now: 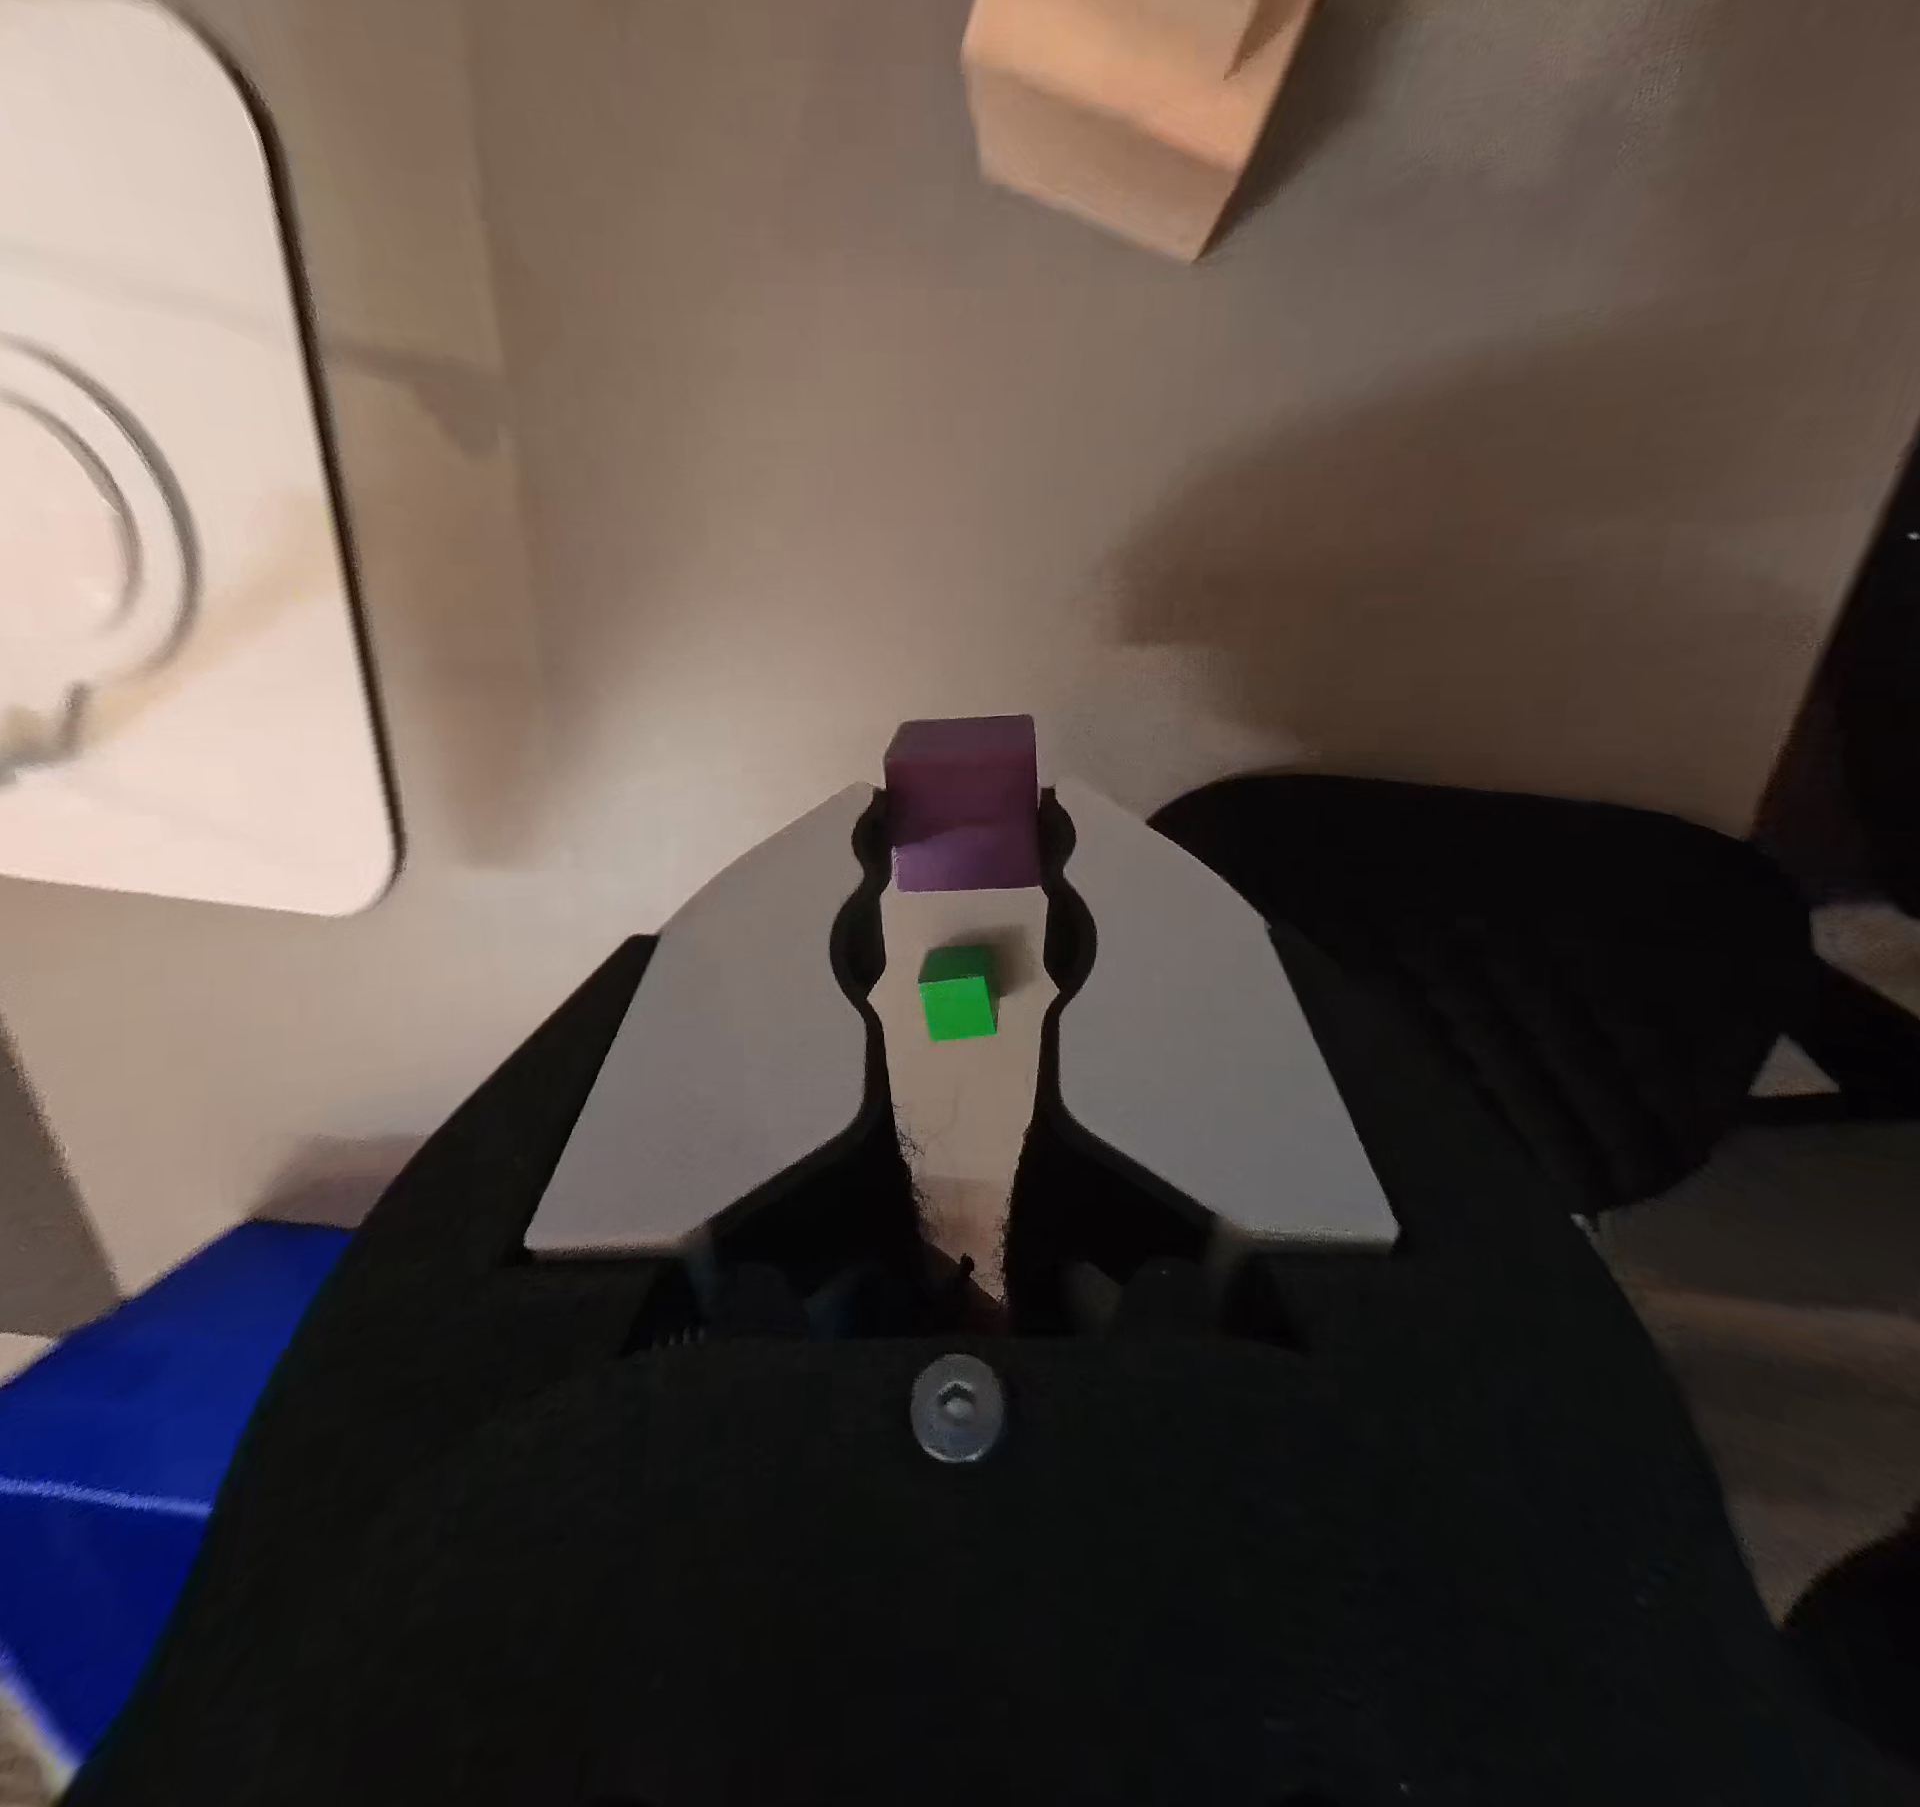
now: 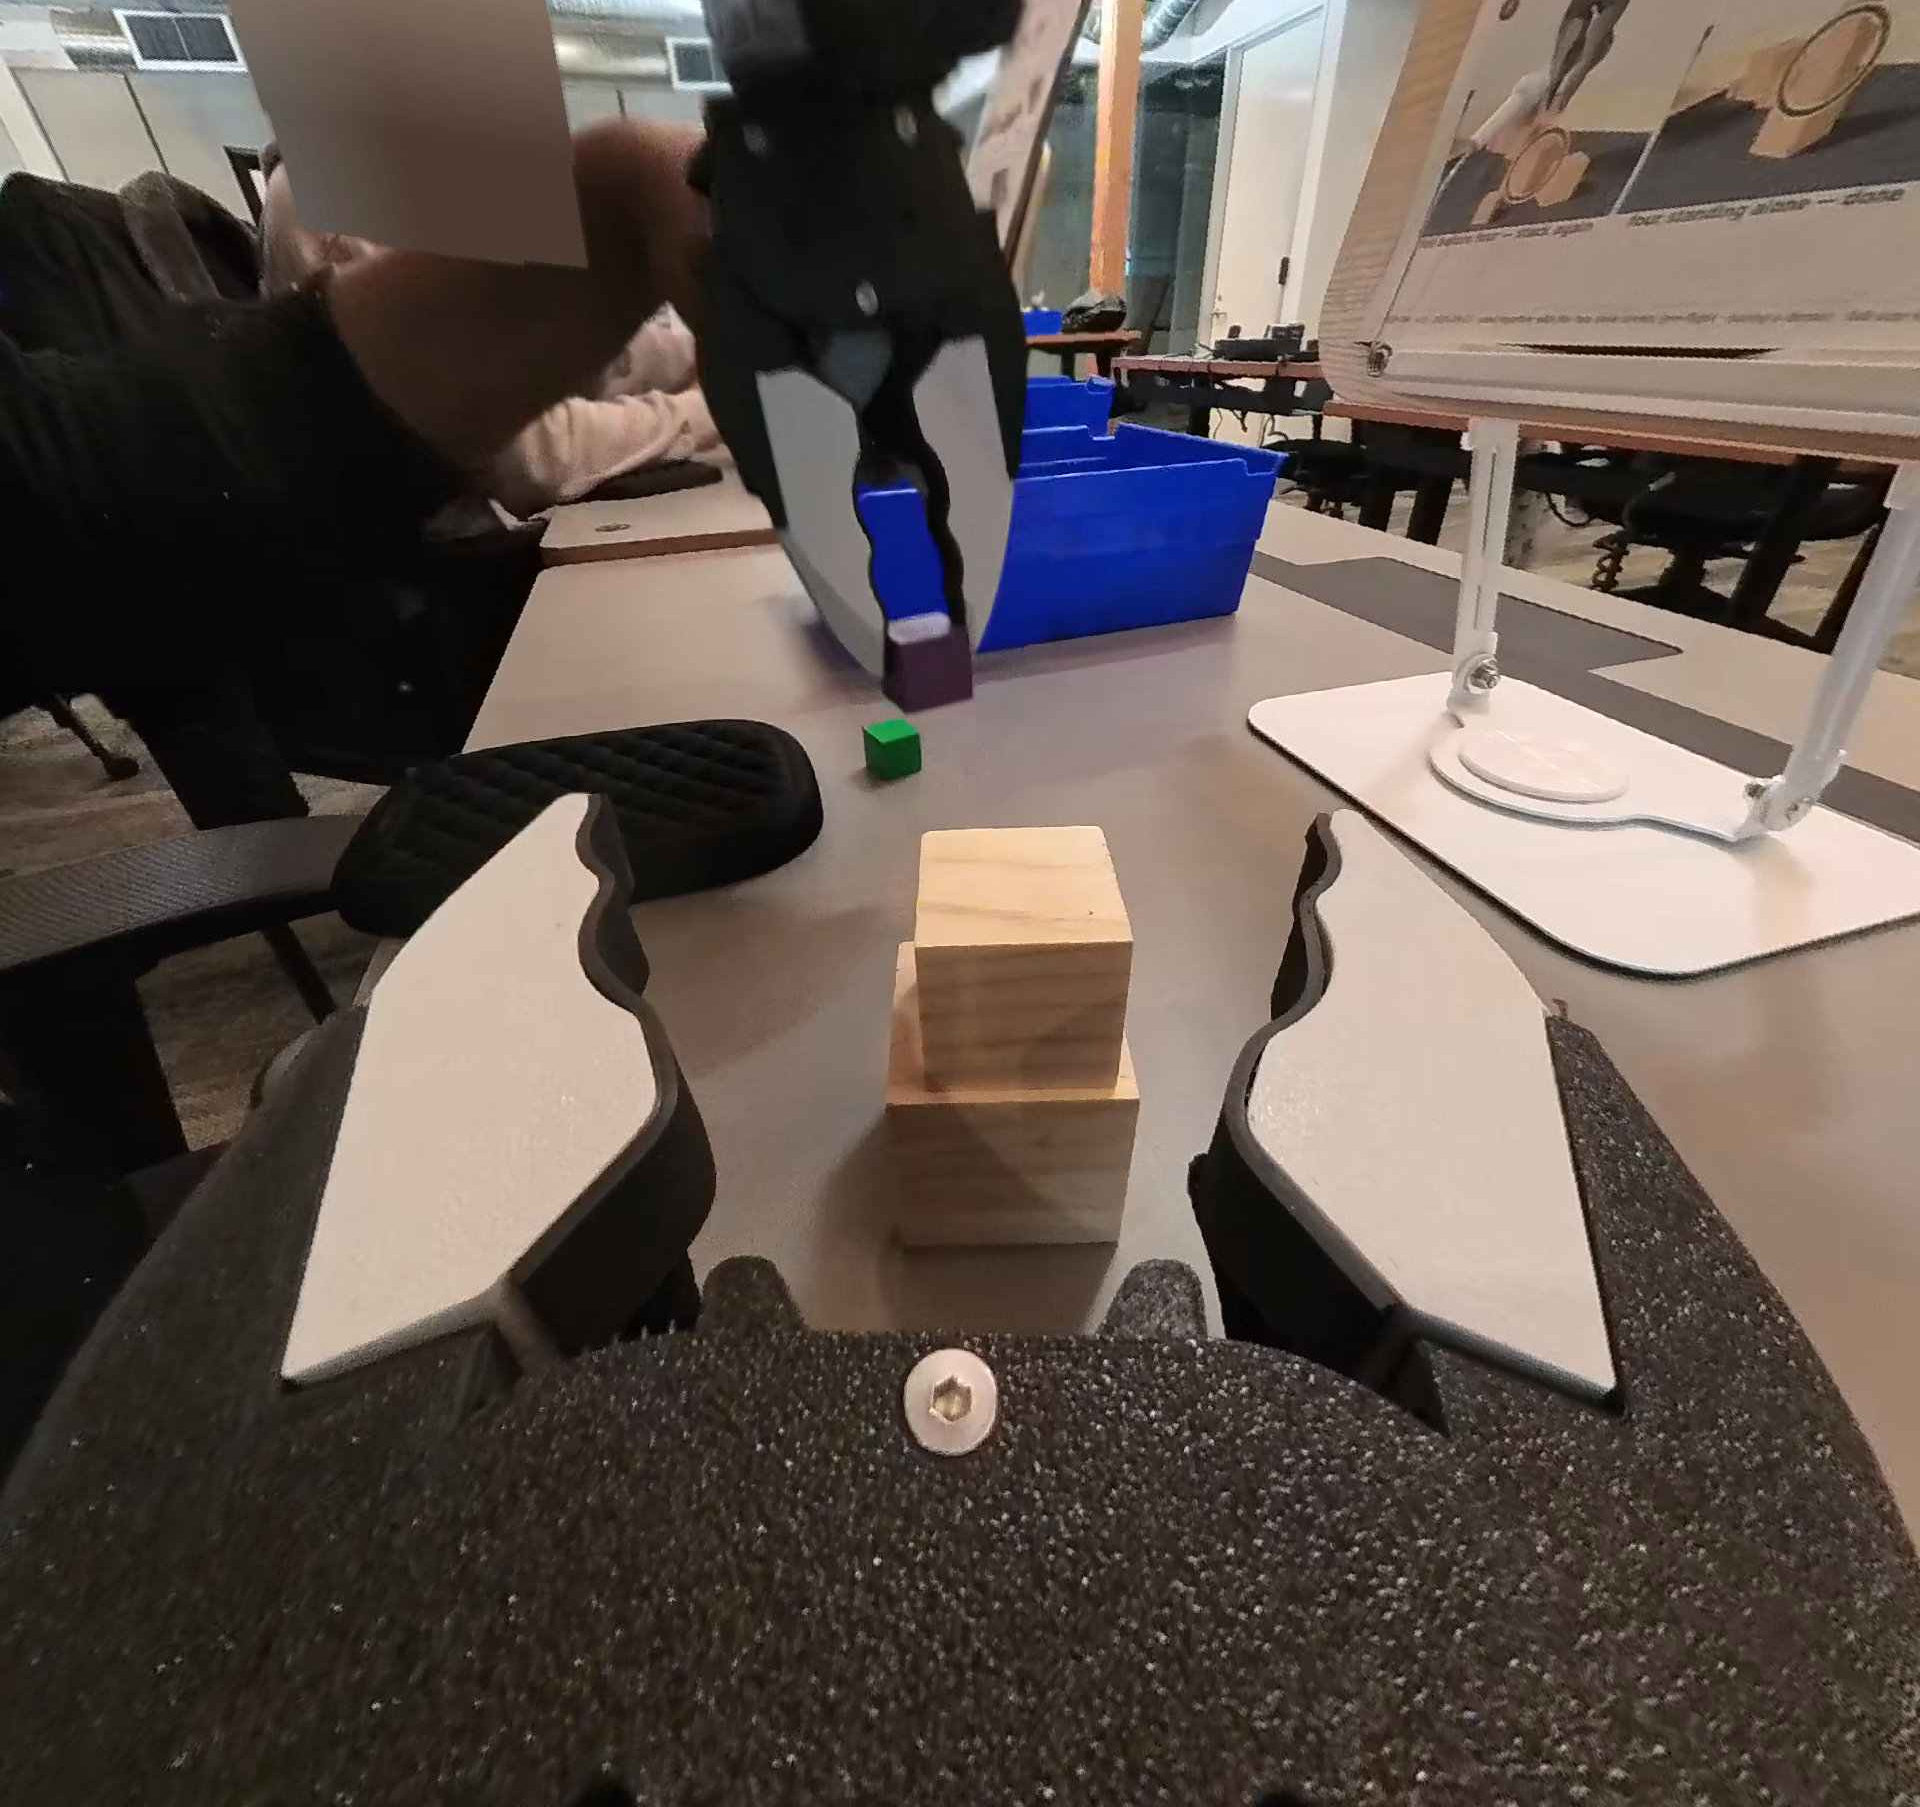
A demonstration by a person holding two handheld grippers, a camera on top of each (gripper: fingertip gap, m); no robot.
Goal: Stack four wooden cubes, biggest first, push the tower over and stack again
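Left tool [image 1: 964, 807] clamps purple cube [image 1: 964, 801] just above desk [image 2: 1195, 718], green cube [image 2: 891, 747] near. Right tool [image 2: 961, 884] spread wide, wooden block stack [image 2: 1013, 1030] between, untouched.

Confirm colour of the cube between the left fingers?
Purple cube; clearest in the left wrist view.

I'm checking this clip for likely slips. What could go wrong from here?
1. The left claw grips the purple cube only at its fingertips, with much of the cube beyond them, so the cube might twist or slip out.
2. The green cube lies on the table close below the purple one and could get knocked.
3. The open right claw flanks the two stacked wooden blocks; a sideways nudge might topple them.
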